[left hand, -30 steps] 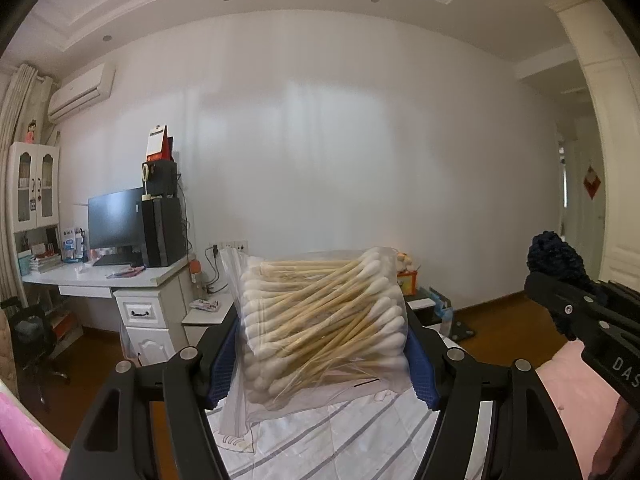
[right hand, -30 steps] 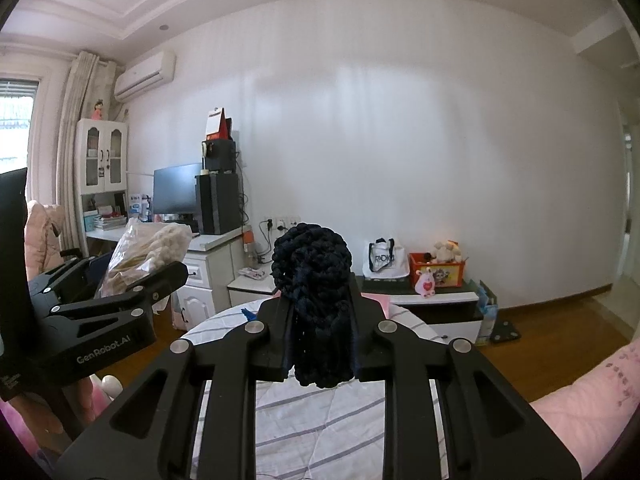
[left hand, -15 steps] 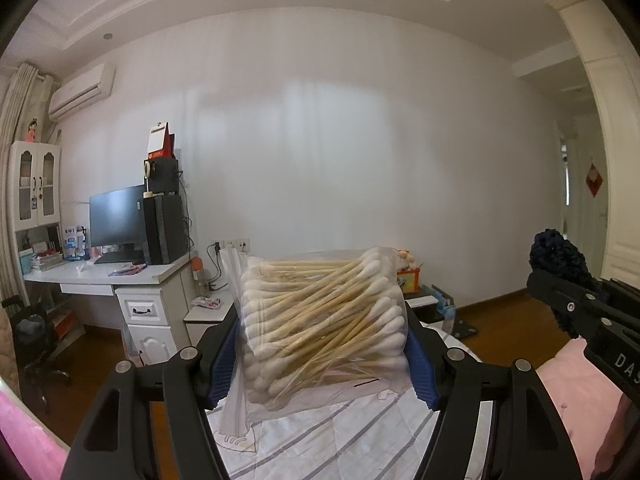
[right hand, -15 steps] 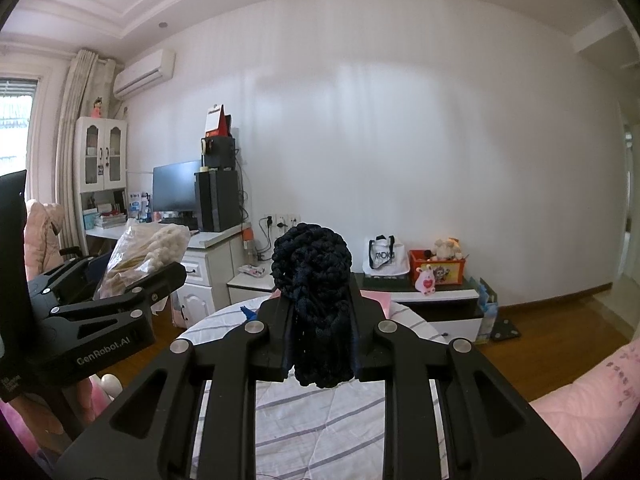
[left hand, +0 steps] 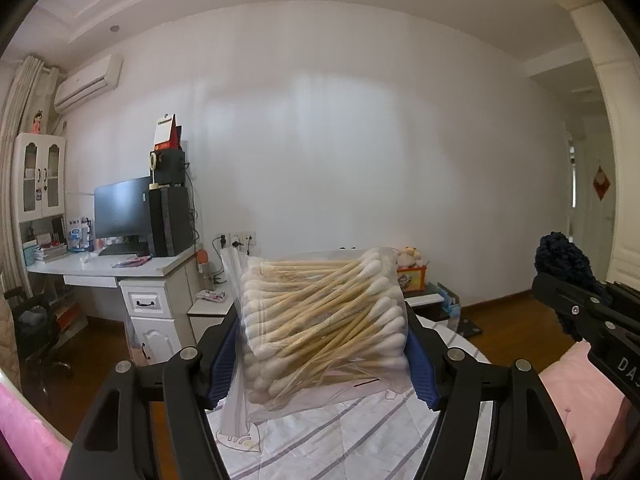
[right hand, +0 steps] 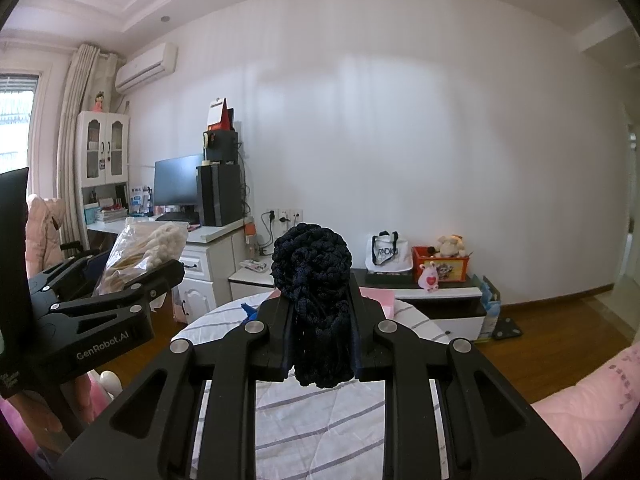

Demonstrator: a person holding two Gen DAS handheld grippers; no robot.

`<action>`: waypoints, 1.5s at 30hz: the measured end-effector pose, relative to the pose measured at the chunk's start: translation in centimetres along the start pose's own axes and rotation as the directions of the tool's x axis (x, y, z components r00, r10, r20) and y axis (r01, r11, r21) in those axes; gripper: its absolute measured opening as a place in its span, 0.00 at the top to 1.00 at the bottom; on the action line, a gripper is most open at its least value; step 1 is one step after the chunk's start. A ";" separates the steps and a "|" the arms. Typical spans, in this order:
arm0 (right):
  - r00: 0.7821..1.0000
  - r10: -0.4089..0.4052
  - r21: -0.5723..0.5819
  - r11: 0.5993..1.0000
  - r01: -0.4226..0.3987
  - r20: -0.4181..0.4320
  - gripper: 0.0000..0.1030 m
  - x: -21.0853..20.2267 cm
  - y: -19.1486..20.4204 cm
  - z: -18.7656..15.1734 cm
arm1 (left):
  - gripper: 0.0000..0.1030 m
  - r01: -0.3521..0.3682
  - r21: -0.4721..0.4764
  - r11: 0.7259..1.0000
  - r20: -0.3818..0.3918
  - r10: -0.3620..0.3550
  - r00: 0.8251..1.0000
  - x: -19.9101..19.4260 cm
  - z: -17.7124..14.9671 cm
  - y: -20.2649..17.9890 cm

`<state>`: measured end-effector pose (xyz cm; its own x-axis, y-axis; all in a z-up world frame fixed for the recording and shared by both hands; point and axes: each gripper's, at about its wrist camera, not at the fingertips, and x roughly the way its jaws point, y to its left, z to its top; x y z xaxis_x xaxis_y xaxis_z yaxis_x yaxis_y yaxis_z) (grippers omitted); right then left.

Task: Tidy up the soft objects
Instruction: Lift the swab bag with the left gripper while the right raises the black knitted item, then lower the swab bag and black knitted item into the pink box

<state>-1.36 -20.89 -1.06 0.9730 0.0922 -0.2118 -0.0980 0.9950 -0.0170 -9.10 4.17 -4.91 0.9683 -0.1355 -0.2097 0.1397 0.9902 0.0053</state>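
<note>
Both loads ride lower center: the left gripper (left hand: 324,344) pinches the swab bag (left hand: 320,320), the right gripper (right hand: 320,328) clamps the yarn (right hand: 312,272). Best lowered level onto the cloth (right hand: 320,420), 1 at a time.

White wall (left hand: 360,140), wood floor (right hand: 540,332), white desk (left hand: 120,270) — curtained window (right hand: 16,120)

We see a round table (right hand: 412,322) under a striped white cloth (right hand: 320,420); a blue scrap (right hand: 249,311) lies at its far edge.
</note>
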 end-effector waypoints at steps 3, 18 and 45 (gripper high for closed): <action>1.000 -0.001 -0.004 1.000 0.001 -0.004 0.80 0.5 0.0 -0.1 | 0.35 0.000 -0.003 1.000 -0.006 0.000 1.000 0.8 0.2 -0.1; 0.992 -0.005 0.034 0.999 0.010 -0.128 0.80 10.9 -2.0 0.0 | 0.35 -0.020 -0.020 1.000 -0.101 0.018 0.995 12.1 3.5 0.7; 0.850 0.102 0.096 0.994 -0.061 -0.516 0.80 34.1 -4.2 -5.8 | 0.35 -0.011 0.016 1.000 -0.471 0.017 0.882 46.8 6.8 -0.4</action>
<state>31.05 -22.16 -13.84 0.7096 0.1609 -0.6860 -0.1371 0.9865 0.0896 37.62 -2.78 -8.06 0.7590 -0.0865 -0.6453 0.1329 0.9909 0.0234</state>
